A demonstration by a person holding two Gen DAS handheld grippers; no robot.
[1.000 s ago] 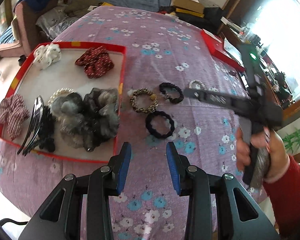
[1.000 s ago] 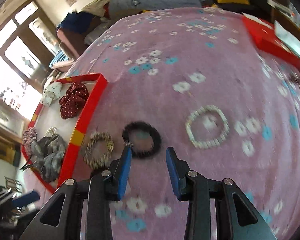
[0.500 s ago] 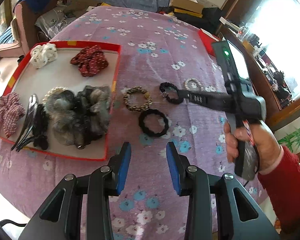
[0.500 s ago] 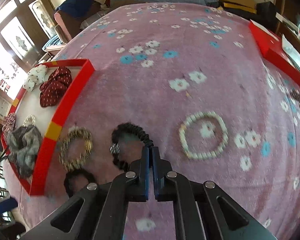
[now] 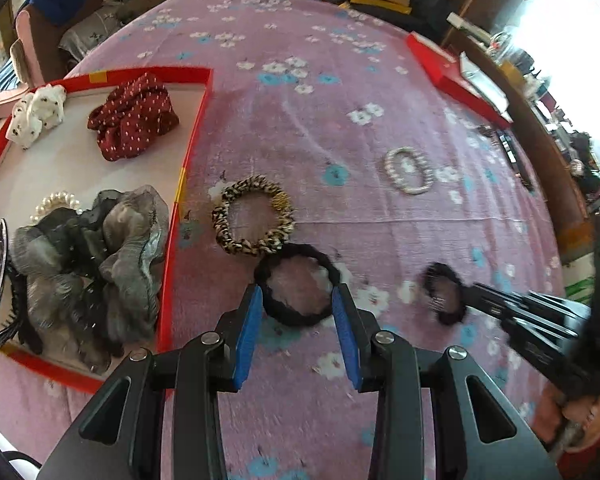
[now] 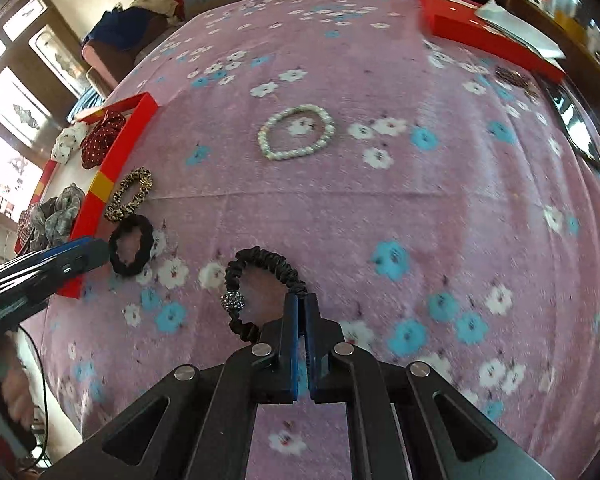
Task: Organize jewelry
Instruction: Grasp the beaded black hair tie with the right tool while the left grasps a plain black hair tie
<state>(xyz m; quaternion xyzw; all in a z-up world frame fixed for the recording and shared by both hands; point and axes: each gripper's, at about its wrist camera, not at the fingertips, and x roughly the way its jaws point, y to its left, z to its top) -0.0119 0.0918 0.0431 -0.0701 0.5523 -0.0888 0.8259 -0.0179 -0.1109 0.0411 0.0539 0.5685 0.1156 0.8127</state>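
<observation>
Pink cloth with little flowers [image 5: 300, 112] is spread over the worktop. From the left wrist, the left tool [image 5: 298, 312] is seen low, its blue pads wide apart around the plain black hair ring [image 5: 296, 292]. A second ago it was held higher and farther back. The leopard ring [image 5: 252, 216] lies just beside the red tray [image 5: 188, 152], where scrunchies are already kept. The pearl bracelet [image 5: 408, 170] lies well apart.

From the right wrist, the right tool [image 6: 300, 312] is shut tight on the black ring with a sparkly bead [image 6: 260, 288]. A second ago its pads were open. This ring has now been caught and can probably be carried to the tray next, while the plain ring is about to be pinched.
</observation>
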